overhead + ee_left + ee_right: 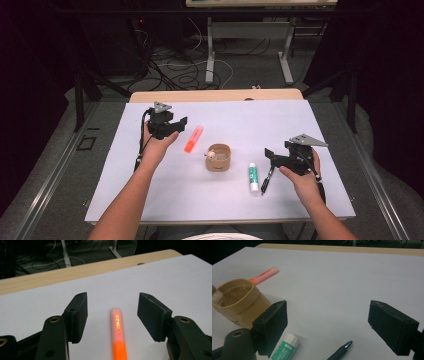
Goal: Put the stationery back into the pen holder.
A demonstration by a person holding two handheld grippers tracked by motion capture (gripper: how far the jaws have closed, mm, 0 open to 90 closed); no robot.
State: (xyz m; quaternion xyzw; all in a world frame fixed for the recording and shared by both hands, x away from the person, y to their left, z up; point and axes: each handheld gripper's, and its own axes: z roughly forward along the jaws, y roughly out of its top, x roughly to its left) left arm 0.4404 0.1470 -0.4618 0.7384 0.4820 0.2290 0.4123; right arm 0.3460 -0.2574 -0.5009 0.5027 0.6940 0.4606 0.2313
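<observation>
An orange highlighter [193, 139] lies on the white table top [300, 125], left of centre. My left gripper [172, 125] hovers just beside it. In the left gripper view the highlighter [118, 335] lies lengthwise between the two jaws, and my left gripper [112, 300] is open, its pads clear of the highlighter on both sides. My right gripper [270, 154] is held at the right, open with nothing between its jaws [328, 307]. A black pen [266, 181] and a green-and-white glue stick [253, 178] lie just below its jaws.
A tan fabric pouch [218, 157] stands open at the table's middle with a small pale thing at its rim. It sits left of the right gripper's left jaw [237, 300]. A wooden table edge [215, 95] runs along the back; cables cover the floor beyond.
</observation>
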